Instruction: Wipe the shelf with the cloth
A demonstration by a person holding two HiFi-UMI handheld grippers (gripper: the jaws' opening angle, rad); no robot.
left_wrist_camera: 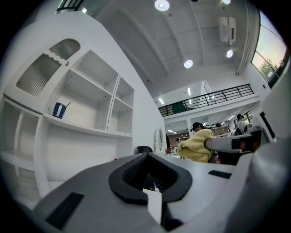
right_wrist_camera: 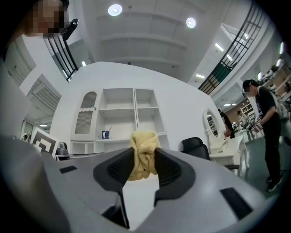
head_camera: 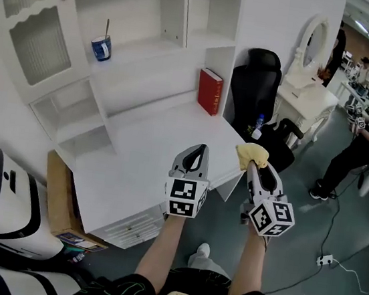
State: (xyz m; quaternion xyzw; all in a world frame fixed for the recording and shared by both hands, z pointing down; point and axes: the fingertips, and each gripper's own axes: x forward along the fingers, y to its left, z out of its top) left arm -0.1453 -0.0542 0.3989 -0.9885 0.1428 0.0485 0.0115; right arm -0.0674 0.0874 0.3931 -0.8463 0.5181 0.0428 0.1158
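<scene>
The white shelf unit (head_camera: 159,44) stands on a white desk (head_camera: 148,153) ahead of me; it also shows in the left gripper view (left_wrist_camera: 86,129) and in the right gripper view (right_wrist_camera: 119,119). My right gripper (head_camera: 255,165) (right_wrist_camera: 143,158) is shut on a bunched yellow cloth (head_camera: 250,153) (right_wrist_camera: 144,150), held in the air off the desk's right front corner. To its left my left gripper (head_camera: 201,150) (left_wrist_camera: 146,155) hovers over the desk's front edge, shut with nothing in it. From the left gripper view the cloth (left_wrist_camera: 196,146) shows off to the right.
A blue cup (head_camera: 102,48) with a stick in it stands on the middle shelf. A red book (head_camera: 210,91) leans at the desk's back right. Beyond are a black chair (head_camera: 261,79), a white vanity (head_camera: 306,85) and a seated person (head_camera: 366,142). A white machine (head_camera: 3,202) sits lower left.
</scene>
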